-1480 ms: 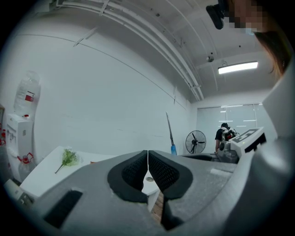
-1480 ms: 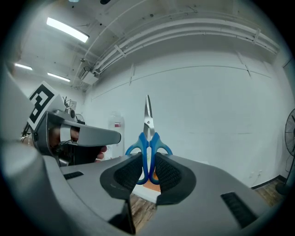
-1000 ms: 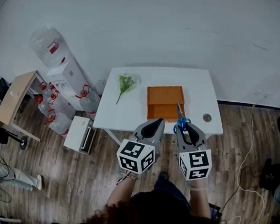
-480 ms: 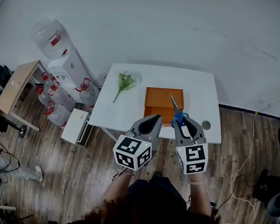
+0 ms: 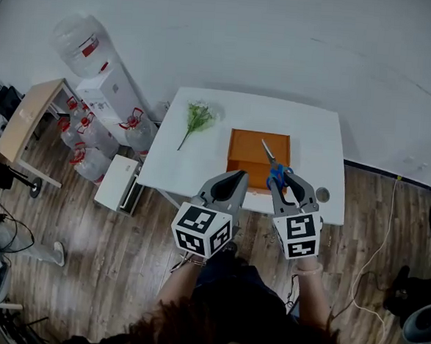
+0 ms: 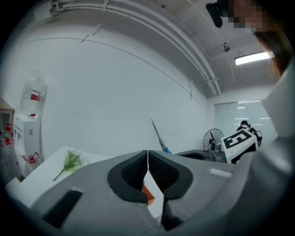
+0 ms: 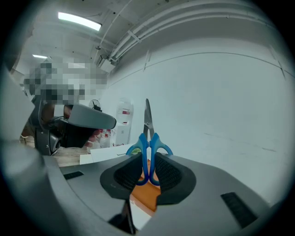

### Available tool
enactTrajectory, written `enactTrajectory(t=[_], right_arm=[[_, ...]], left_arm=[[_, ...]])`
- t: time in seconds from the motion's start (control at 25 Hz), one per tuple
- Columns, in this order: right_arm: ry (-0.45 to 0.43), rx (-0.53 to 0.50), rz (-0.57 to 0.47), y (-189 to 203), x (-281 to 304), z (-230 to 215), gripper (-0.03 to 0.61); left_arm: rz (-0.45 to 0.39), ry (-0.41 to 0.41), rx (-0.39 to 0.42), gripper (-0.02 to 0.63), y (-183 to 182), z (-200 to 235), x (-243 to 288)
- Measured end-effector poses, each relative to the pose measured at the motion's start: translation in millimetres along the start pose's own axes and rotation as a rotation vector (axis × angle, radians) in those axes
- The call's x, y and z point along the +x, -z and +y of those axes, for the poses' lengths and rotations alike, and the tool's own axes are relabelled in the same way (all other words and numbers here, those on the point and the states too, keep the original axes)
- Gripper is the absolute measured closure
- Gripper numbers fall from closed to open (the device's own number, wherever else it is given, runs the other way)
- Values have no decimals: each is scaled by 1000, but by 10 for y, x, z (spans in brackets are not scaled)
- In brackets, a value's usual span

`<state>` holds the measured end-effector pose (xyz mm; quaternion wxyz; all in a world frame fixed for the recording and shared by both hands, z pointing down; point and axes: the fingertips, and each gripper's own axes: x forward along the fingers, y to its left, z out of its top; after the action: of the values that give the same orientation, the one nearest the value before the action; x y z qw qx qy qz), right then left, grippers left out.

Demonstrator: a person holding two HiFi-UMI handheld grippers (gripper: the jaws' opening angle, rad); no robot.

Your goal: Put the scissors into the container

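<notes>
My right gripper (image 5: 281, 181) (image 7: 148, 162) is shut on the blue handles of the scissors (image 5: 273, 164) (image 7: 148, 145). Their steel blades stick up and forward, over the near part of the orange container (image 5: 259, 153) (image 7: 144, 199) on the white table (image 5: 201, 163). The left gripper (image 5: 240, 177) (image 6: 147, 156) hangs beside it over the table's near edge, jaws shut with nothing between them. In the left gripper view the scissors (image 6: 159, 137) rise to the right, and a sliver of the container (image 6: 148, 194) shows below the jaws.
A green flower sprig (image 5: 197, 119) (image 6: 69, 162) lies on the table's left part, and a round fitting (image 5: 322, 195) sits near its right front corner. Water bottles (image 5: 91, 155), a white box (image 5: 119, 184) and a wooden side table (image 5: 24, 121) stand on the floor to the left.
Both grippers have moved forward toward the table. The scissors now reach over the container's near part, and their blades have tilted to the left.
</notes>
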<state>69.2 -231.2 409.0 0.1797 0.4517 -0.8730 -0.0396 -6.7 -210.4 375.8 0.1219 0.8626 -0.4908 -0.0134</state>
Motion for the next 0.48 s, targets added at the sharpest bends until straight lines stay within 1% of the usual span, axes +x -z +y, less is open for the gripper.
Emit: enactTrajectory(t=[0.32,0.48], right_arm=[[-4,-44,67,192,265,-14,500],[-11,-92,105,301,425,4,500]], left_arm=[[11,6,-3,595,-24,210,117],[12,13,1,595,-69,346,170]])
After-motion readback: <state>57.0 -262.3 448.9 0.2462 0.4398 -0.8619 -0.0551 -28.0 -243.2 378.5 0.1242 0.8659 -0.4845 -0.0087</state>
